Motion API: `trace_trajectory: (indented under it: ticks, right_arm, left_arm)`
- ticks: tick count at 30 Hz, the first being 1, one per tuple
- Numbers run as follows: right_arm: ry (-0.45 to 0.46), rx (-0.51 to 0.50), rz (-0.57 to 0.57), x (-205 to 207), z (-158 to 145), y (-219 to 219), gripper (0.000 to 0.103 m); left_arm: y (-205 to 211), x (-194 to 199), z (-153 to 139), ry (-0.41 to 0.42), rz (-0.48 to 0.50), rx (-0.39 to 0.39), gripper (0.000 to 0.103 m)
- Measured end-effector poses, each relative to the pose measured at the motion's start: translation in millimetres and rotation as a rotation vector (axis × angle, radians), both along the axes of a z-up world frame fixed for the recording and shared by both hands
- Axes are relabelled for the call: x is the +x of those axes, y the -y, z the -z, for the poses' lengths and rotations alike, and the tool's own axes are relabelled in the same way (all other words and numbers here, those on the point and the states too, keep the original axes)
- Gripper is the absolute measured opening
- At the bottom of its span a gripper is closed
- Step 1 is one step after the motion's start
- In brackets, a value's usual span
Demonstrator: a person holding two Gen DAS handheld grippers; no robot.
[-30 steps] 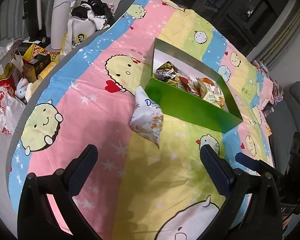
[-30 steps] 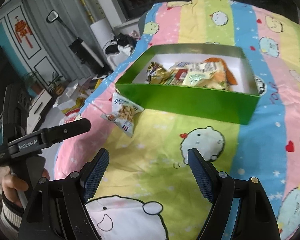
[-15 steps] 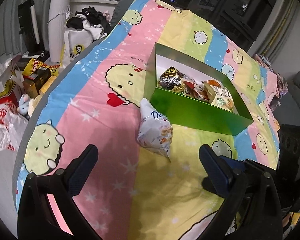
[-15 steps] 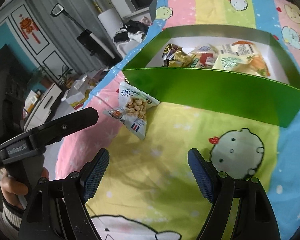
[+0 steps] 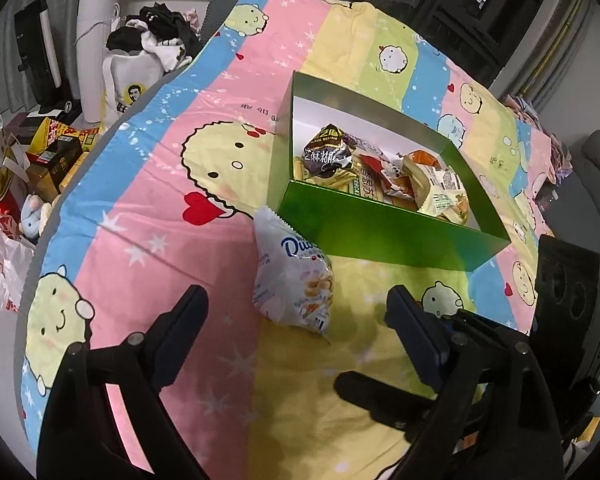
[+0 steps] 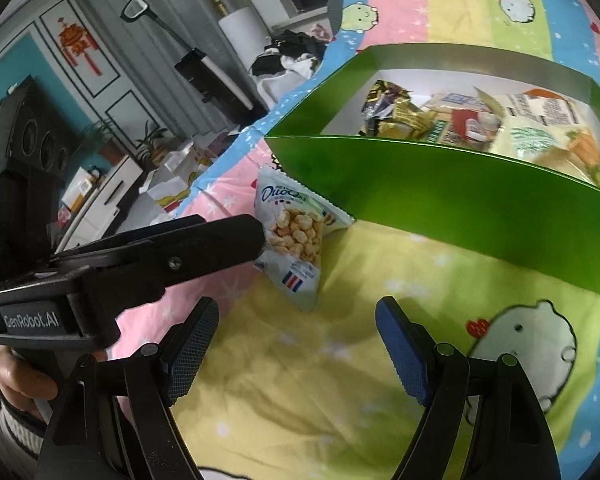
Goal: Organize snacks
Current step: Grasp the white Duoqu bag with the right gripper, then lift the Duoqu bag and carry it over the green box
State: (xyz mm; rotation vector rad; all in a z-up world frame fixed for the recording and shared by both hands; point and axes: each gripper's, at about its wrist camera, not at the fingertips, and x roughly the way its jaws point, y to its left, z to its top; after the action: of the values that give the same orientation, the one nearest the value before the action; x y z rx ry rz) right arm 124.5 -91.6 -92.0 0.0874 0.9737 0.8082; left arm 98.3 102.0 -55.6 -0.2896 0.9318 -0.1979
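A white snack bag (image 5: 292,276) printed with puffed balls lies on the cartoon bedspread against the near left corner of the green box (image 5: 384,236). That box holds several wrapped snacks (image 5: 380,164). My left gripper (image 5: 300,324) has the bag's near end between its fingertips; the jaws are closing, with a gap on both sides. From the right wrist, the bag (image 6: 296,236) sits ahead of my right gripper (image 6: 298,340), which is open and holds nothing. The left gripper's finger (image 6: 204,240) reaches the bag's left edge, beside the green box (image 6: 460,208).
The striped cartoon bedspread (image 5: 148,248) drops off at the left. Below it the floor holds plastic bags and boxes (image 5: 48,156) and a white tote with clothes (image 5: 140,68). The right gripper's black body (image 5: 560,300) is close at the right. A hand (image 6: 20,380) grips the left tool.
Both grippers moved in toward the snack bag and the green box, which now look larger. The left jaws have narrowed a little around the bag. The right jaws kept their width.
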Motion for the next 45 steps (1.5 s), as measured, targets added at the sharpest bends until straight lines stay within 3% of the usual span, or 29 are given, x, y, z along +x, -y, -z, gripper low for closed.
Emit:
trace_trajectory:
  ticks: [17,29,42,45]
  right_arm:
    - [0.025,-0.02,-0.091,18.6,8.0,-25.6,0.08]
    - [0.025,-0.027,-0.117,23.1,11.6,-34.4,0.063]
    - [0.027,-0.039,-0.119,23.8,11.8,-39.0,0.043]
    - [0.027,-0.037,-0.115,24.1,12.1,-38.5,0.042]
  left_arm:
    - [2.6,18.7,20.1,-0.075,0.043,0.009,0.067]
    - [3.8,23.9,25.2,-0.085,0.056,-0.005,0.051]
    - [4.4,25.0,26.1,-0.083,0.051,-0.001,0.05]
    - [4.8,24.3,26.1,-0.081,0.052,0.0,0.05]
